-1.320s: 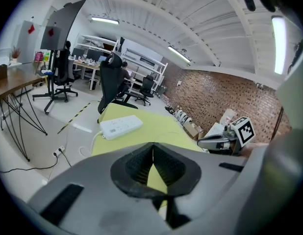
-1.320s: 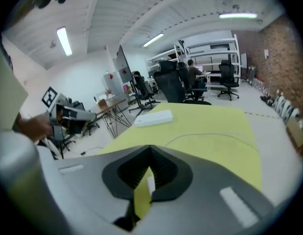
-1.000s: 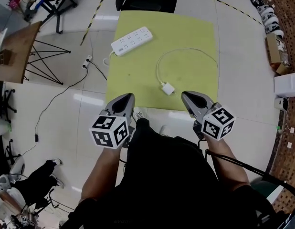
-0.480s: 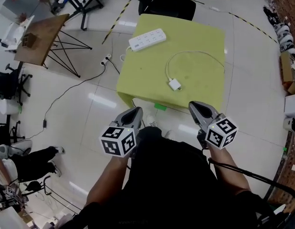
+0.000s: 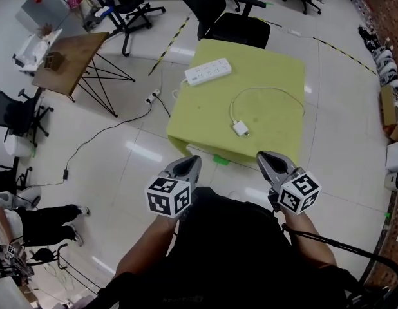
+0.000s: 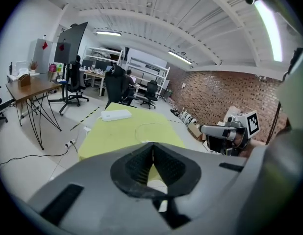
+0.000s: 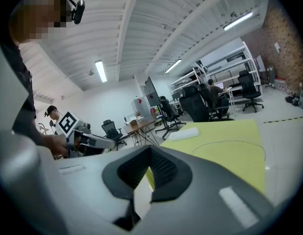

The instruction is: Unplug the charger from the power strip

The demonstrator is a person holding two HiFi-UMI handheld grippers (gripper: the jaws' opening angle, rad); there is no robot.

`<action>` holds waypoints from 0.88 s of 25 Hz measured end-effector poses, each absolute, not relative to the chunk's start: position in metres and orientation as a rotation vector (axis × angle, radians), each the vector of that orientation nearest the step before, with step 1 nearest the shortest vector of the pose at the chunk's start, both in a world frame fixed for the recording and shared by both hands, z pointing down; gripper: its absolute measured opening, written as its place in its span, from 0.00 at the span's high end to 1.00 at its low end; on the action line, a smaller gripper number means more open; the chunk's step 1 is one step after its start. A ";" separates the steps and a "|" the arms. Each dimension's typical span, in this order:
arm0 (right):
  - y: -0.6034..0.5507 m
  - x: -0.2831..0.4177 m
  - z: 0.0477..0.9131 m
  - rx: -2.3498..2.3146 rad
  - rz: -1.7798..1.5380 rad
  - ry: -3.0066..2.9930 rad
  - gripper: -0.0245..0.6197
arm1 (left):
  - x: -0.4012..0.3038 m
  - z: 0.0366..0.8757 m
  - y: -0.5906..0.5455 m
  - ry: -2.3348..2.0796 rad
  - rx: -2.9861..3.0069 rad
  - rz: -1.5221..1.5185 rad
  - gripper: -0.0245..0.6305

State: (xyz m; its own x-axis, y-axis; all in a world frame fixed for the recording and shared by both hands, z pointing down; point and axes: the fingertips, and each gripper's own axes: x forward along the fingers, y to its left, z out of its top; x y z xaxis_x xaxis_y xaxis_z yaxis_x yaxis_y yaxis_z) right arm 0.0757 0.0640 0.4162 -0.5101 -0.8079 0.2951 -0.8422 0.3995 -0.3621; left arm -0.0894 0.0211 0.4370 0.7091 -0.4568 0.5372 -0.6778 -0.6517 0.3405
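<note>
A white power strip [image 5: 208, 71] lies at the far left of the yellow-green table [image 5: 205, 118]. The white charger [image 5: 241, 129] rests near the table's front edge, its thin cable [image 5: 270, 90] looped behind it, well apart from the strip. Both grippers hang short of the table, over the floor. My left gripper [image 5: 191, 160] and right gripper [image 5: 263, 155] are shut with nothing between their pads. The left gripper view shows shut jaws [image 6: 152, 146], the strip [image 6: 116, 115] beyond. In the right gripper view the jaws [image 7: 150, 151] are closed too, and the strip [image 7: 185, 133] lies far off.
A black office chair [image 5: 234, 24] stands behind the table. A wooden folding table [image 5: 67, 60] is at the left, with a floor socket and cord [image 5: 151, 97] beside it. A person's legs [image 5: 44, 214] lie at the lower left. Shoes [image 5: 386, 66] line the right wall.
Both grippers and the head have drawn back from the table; its front edge now lies farther off and more floor shows. Strip and charger have not moved.
</note>
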 end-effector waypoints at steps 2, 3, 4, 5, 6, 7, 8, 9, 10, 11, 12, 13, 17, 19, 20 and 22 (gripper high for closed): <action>0.064 0.073 0.414 1.519 0.713 -2.557 0.96 | -0.088 0.432 0.018 -0.852 2.404 0.548 0.95; 0.063 0.072 0.413 1.521 0.705 -2.551 0.96 | -0.089 0.429 0.016 -0.847 2.415 0.544 0.95; 0.061 0.070 0.412 1.522 0.701 -2.545 0.96 | -0.090 0.426 0.013 -0.844 2.426 0.544 0.95; 0.059 0.068 0.411 1.521 0.701 -2.540 0.96 | -0.092 0.424 0.010 -0.845 2.435 0.547 0.95; 0.056 0.065 0.410 1.520 0.703 -2.537 0.96 | -0.095 0.422 0.007 -0.848 2.441 0.549 0.95; 0.053 0.061 0.408 1.517 0.705 -2.536 0.96 | -0.099 0.421 0.003 -0.851 2.442 0.549 0.95; 0.051 0.057 0.406 1.512 0.705 -2.535 0.96 | -0.103 0.419 -0.001 -0.854 2.439 0.545 0.95; 0.049 0.052 0.403 1.507 0.701 -2.534 0.96 | -0.107 0.418 -0.004 -0.857 2.436 0.541 0.95; 0.047 0.048 0.400 1.502 0.695 -2.535 0.96 | -0.110 0.417 -0.008 -0.860 2.434 0.537 0.95; 0.045 0.043 0.397 1.500 0.688 -2.536 0.96 | -0.113 0.416 -0.011 -0.862 2.433 0.533 0.95; 0.043 0.039 0.395 1.499 0.681 -2.535 0.96 | -0.116 0.415 -0.015 -0.861 2.432 0.529 0.95; 0.041 0.036 0.393 1.500 0.674 -2.534 0.96 | -0.117 0.413 -0.017 -0.857 2.433 0.525 0.95; 0.037 0.030 0.396 1.515 0.671 -2.518 0.96 | -0.119 0.414 -0.020 -0.826 2.447 0.521 0.95; 0.036 0.029 0.398 1.520 0.685 -2.506 0.96 | -0.121 0.416 -0.020 -0.820 2.439 0.520 0.95; 0.035 0.028 0.399 1.519 0.691 -2.501 0.96 | -0.123 0.416 -0.020 -0.819 2.435 0.518 0.95; 0.034 0.026 0.400 1.512 0.693 -2.496 0.96 | -0.126 0.416 -0.020 -0.818 2.435 0.510 0.95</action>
